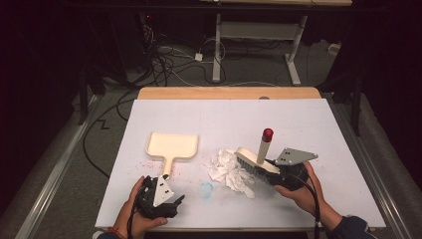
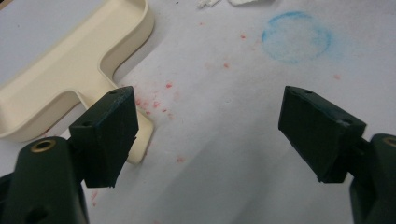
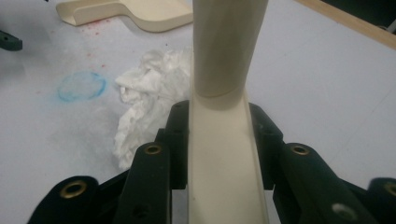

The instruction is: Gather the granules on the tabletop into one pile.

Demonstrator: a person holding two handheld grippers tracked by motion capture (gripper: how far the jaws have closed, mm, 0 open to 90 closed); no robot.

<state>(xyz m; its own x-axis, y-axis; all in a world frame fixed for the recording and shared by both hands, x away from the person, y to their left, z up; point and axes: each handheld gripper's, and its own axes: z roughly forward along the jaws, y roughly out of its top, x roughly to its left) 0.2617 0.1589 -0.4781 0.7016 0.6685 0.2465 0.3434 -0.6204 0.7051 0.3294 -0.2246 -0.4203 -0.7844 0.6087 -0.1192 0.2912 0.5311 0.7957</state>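
A cream dustpan (image 1: pixel 171 147) lies on the white table, its handle pointing toward the person. My left gripper (image 1: pixel 166 201) stands open just below that handle; in the left gripper view the dustpan (image 2: pixel 70 70) handle end sits beside the left jaw with nothing between the jaws (image 2: pixel 210 135). My right gripper (image 1: pixel 278 174) is shut on a cream hand brush (image 1: pixel 256 160) with a red-tipped handle, its bristles against a pile of crumpled white paper (image 1: pixel 230 169). The brush (image 3: pixel 224 121) body is clamped between the jaws, with the paper (image 3: pixel 149 93) at its left.
A faint blue ring mark (image 1: pixel 206 189) lies on the table near the front, and red specks (image 2: pixel 159 100) are scattered around the dustpan handle. The table's wooden far edge (image 1: pixel 229 92) borders a floor with cables and desk legs.
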